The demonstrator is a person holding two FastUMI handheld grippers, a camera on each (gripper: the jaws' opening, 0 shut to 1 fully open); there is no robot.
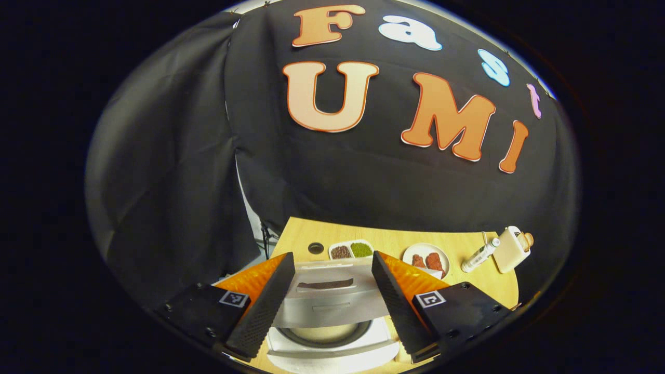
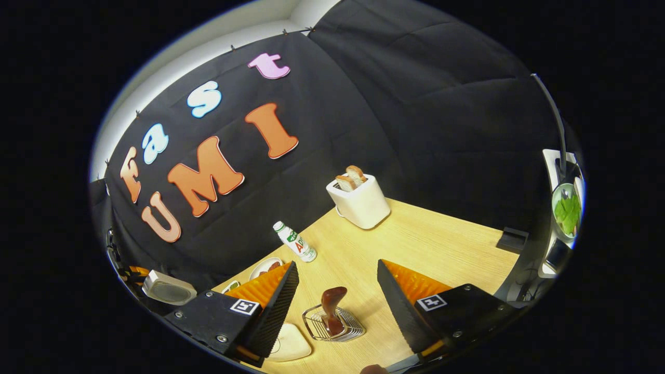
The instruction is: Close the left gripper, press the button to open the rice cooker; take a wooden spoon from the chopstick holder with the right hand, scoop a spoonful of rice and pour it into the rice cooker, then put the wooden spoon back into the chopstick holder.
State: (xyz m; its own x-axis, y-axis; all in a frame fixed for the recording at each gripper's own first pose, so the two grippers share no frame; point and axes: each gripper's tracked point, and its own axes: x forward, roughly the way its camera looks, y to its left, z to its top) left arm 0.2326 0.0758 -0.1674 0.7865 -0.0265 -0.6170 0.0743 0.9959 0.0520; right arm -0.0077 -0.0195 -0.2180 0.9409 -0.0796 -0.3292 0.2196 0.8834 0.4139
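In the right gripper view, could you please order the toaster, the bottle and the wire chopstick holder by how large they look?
1. Toaster, looks largest.
2. Chopstick holder, though nearer the camera, so unsure.
3. Bottle, looks smallest.

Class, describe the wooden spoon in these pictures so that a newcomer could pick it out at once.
Start at the wooden table in the right gripper view, then look down to the wire chopstick holder nearest the camera. The wooden spoon stands in it, dark reddish-brown handle upward, the one thing in that rack.
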